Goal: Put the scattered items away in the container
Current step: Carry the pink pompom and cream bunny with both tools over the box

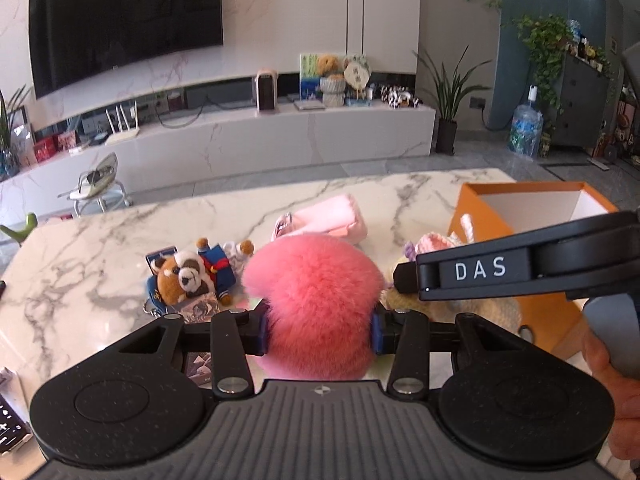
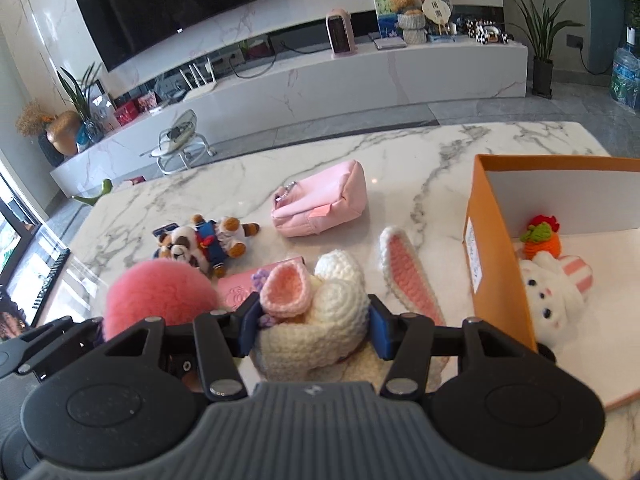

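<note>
Right of both loaded grippers stands the orange box (image 2: 500, 248), nearer the right gripper (image 2: 310, 326), clamped on a crocheted bunny (image 2: 320, 320); the left gripper (image 1: 320, 330) clasps a pink pom-pom (image 1: 316, 292).

Left wrist view: fisheye behind left tool (image 1: 319, 330), tilted down across marble desk (image 1: 100, 264), close over pink pompom (image 1: 316, 292); TV wall fills upper frame. Right wrist view: same downward tilt, close behind right tool (image 2: 312, 330), orange box (image 2: 500, 240) at right. Both views share desk, pompom, pink pouch (image 2: 320, 204), box.
</note>
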The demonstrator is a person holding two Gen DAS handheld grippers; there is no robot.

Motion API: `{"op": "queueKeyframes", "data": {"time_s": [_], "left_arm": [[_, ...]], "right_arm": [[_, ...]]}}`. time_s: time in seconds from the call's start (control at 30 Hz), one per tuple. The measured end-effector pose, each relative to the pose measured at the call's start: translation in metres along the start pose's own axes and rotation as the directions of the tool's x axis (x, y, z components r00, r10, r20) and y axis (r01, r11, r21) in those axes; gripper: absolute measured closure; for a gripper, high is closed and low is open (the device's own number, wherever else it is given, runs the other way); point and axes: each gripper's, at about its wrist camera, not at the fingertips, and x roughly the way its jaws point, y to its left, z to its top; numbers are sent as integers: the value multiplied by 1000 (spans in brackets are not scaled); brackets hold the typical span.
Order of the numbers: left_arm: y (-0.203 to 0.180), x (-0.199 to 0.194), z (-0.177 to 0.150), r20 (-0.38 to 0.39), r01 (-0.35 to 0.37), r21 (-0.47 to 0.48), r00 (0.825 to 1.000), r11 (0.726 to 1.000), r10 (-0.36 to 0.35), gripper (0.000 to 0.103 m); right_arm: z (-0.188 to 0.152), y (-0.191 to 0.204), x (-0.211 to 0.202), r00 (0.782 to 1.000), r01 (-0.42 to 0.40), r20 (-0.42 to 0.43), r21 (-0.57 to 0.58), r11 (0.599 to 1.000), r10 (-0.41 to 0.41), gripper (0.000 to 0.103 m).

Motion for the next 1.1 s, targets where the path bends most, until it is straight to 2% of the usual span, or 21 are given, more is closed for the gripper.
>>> {"op": "queueKeyframes", "data": {"time_s": [0.5,0.87,1.1], "left_arm": [[-35,-53,11,113,26,45,993,999,-31,53],[-71,-61,29,176,70,84,981,994,-84,53],[-102,-57,39,186,100,136,975,986,-124,53]], "right_arm": [[-13,-13,-76,993,-30,119,40,999,25,46],[-8,-49,-124,976,-4,219,67,998,-11,46],[-3,-79,-142,965,28,258,93,995,-52,46]]}}
